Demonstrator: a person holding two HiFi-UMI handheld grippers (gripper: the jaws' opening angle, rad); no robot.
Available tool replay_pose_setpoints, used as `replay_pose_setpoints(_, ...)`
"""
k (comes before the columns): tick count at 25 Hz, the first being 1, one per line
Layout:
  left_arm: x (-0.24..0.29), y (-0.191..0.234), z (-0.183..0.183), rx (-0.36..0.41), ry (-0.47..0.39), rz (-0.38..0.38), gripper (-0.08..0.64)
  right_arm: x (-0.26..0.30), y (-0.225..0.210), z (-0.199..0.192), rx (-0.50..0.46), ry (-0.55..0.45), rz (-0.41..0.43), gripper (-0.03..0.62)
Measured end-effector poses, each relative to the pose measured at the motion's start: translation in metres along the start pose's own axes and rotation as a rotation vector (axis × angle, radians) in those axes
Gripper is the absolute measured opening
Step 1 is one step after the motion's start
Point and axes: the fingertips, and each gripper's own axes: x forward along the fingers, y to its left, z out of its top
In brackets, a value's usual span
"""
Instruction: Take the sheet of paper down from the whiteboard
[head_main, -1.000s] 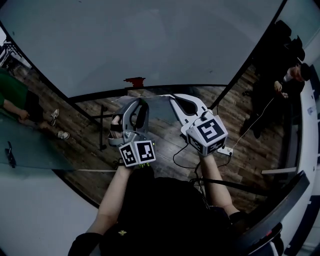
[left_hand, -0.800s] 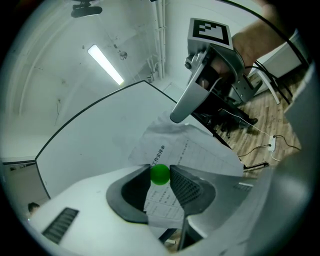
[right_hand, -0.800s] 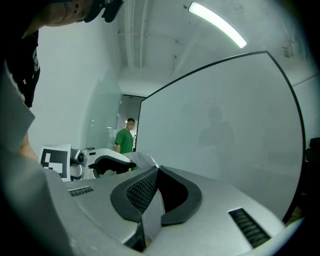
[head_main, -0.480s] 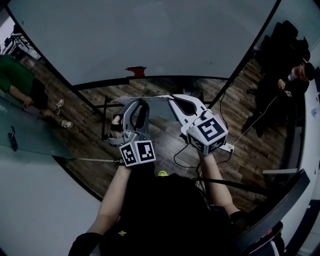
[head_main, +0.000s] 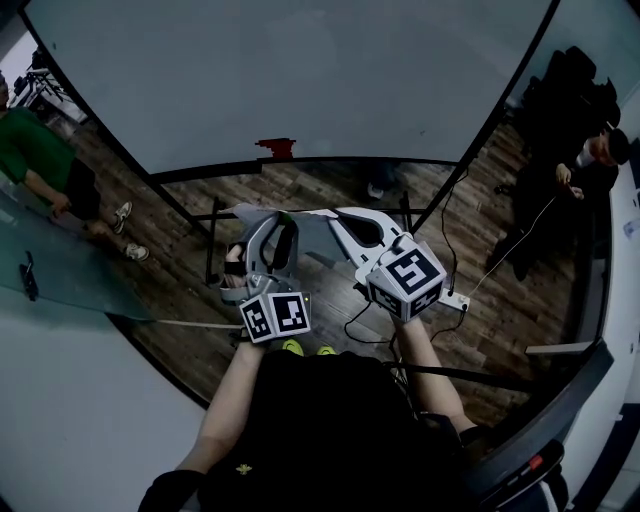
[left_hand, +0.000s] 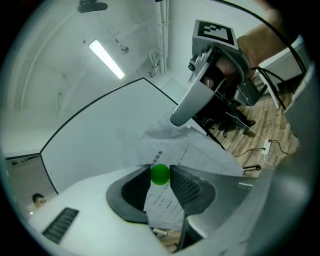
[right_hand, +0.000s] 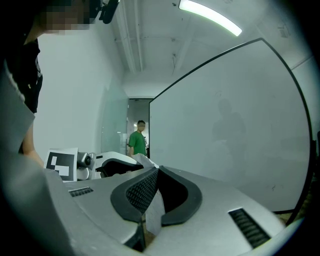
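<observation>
**Position of the sheet.** The sheet of paper (head_main: 312, 232) is clear of the whiteboard (head_main: 300, 80). It hangs in the air in front of the board's lower edge, above the wooden floor (head_main: 480, 290), and touches neither. No bench is in view.

**Claw state.**
- Left claw (head_main: 268, 214): the jaws stand partly apart and are clamped on a green ball (left_hand: 160, 174), probably the magnet that pinned the sheet. The sheet passes between the same jaws, just behind the ball.
- Right claw (head_main: 336, 213): the jaws are nearly together and pinch the opposite edge of the sheet, which shows as a thin strip between the pads (right_hand: 150, 210).

**Governing relation.** The sheet spans from one claw to the other, so its axis between the grips runs left to right in the head view, roughly parallel to the board's lower edge. Both claws point forward toward the board, and neither hand is nearer to the sheet. The printed face is turned toward the left claw's camera.

**Judgement.** Removal appears complete. Any further carry requires both hands to travel together; widening the gap would risk tearing the sheet.
</observation>
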Motion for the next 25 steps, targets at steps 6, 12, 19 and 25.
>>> replay_pose_setpoints(6,-0.003,0.006,-0.005,-0.003,-0.005,0.004,0.139,0.01,0.012,0.001,-0.009,0.001,0.018,0.018)
replay_pose_setpoints(12,-0.004,0.008,-0.007,-0.002,-0.011,0.004,0.14,0.011,0.014,0.001,-0.017,0.005,0.017,0.018)
replay_pose_setpoints(19,-0.005,0.011,-0.002,0.004,-0.021,0.011,0.14,0.009,0.016,0.003,-0.015,0.003,0.017,0.018)
replay_pose_setpoints(25,-0.006,0.011,-0.001,0.003,-0.024,0.013,0.14,0.008,0.017,0.003,-0.02,0.005,0.019,0.018)
